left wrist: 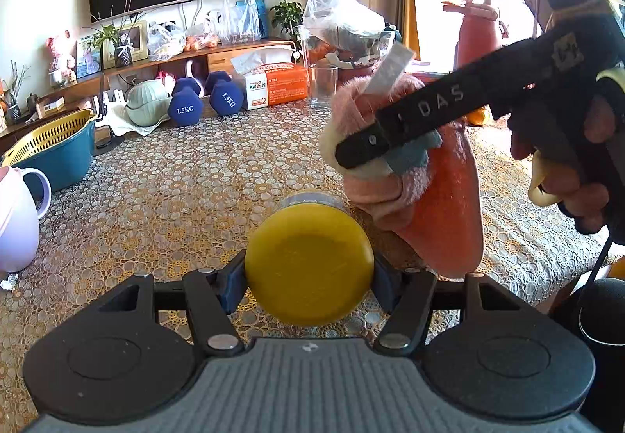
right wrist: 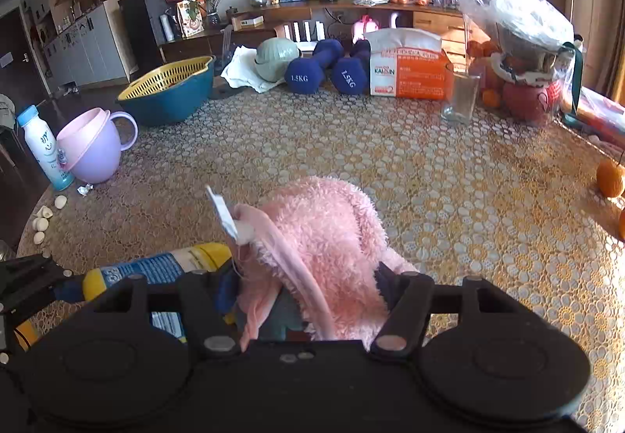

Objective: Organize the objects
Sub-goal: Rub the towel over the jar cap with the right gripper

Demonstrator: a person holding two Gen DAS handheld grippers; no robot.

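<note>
Yellow-capped bottle (left wrist: 308,269) clamped in left tool (left wrist: 308,278); pink slipper (right wrist: 328,237) in right tool (right wrist: 308,292)

"1.5KG" in white on both blue dumbbells (right wrist: 302,75), "KAIXIN" and a "2" on the orange-white tissue pack (right wrist: 406,72), "DAS" on the right gripper's black finger (left wrist: 425,109), bottle label print unreadable

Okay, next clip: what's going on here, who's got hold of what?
A person is tidying a cluttered table, working a handheld gripper in each hand. The left gripper has its jaws closed on a yellow-capped bottle, holding it above the tablecloth. The right gripper is clamped on a fluffy pink slipper, with its white tag sticking up, right beside the bottle. Neither item has been set down yet. The basket, mug and dumbbells sit untouched.
</note>
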